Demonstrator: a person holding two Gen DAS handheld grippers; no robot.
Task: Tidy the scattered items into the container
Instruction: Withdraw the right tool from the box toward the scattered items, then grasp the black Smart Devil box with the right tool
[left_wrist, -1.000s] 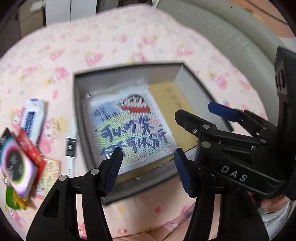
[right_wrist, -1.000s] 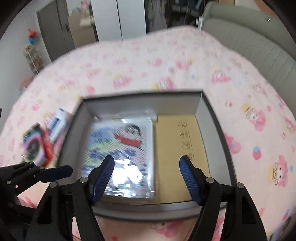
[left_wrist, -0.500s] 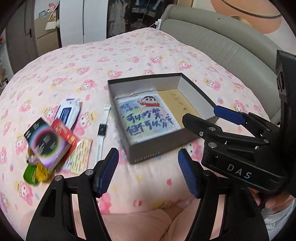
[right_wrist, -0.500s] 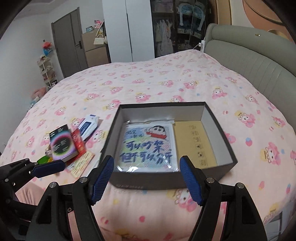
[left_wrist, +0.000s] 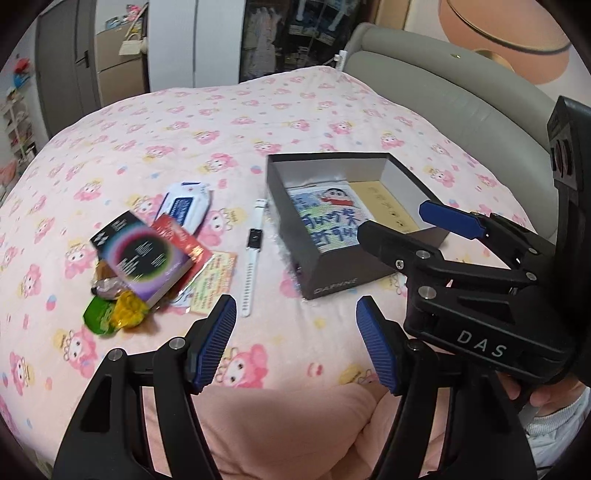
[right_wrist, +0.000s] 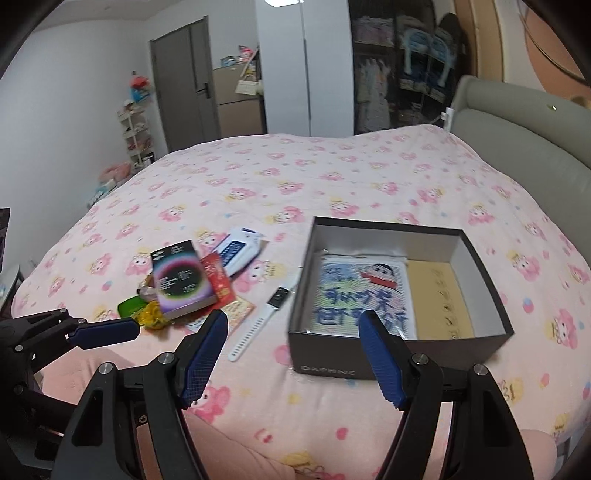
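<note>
Left wrist view — step: between pickups, I judge; the left gripper (left_wrist: 295, 343) hangs over the bed (left_wrist: 295, 110) with its fingers standing fairly wide and nothing between them.
Left wrist view — box: the dark box (left_wrist: 343, 266) sits open on the bed, to the right of the scattered things; inside lie a flat cartoon pack (left_wrist: 328, 218) and, beside it, a tan envelope (left_wrist: 388, 206).
Left wrist view — still out: a white watch (left_wrist: 253, 258) just beside the box wall; further left a pile — a book (left_wrist: 142, 258), a red packet (left_wrist: 184, 240), a white-and-blue pack (left_wrist: 186, 206), a yellow card (left_wrist: 214, 280), small wrapped sweets (left_wrist: 114, 310).
Right wrist view — fingers: the right gripper (right_wrist: 291, 358) is wide apart and empty, hovering short of the box.
Right wrist view — next move: likely the watch, being nearest; it calls for coming down across the narrow strap and closing well in.
Right wrist view — room in box: space remains on top of the pack and envelope.
</note>
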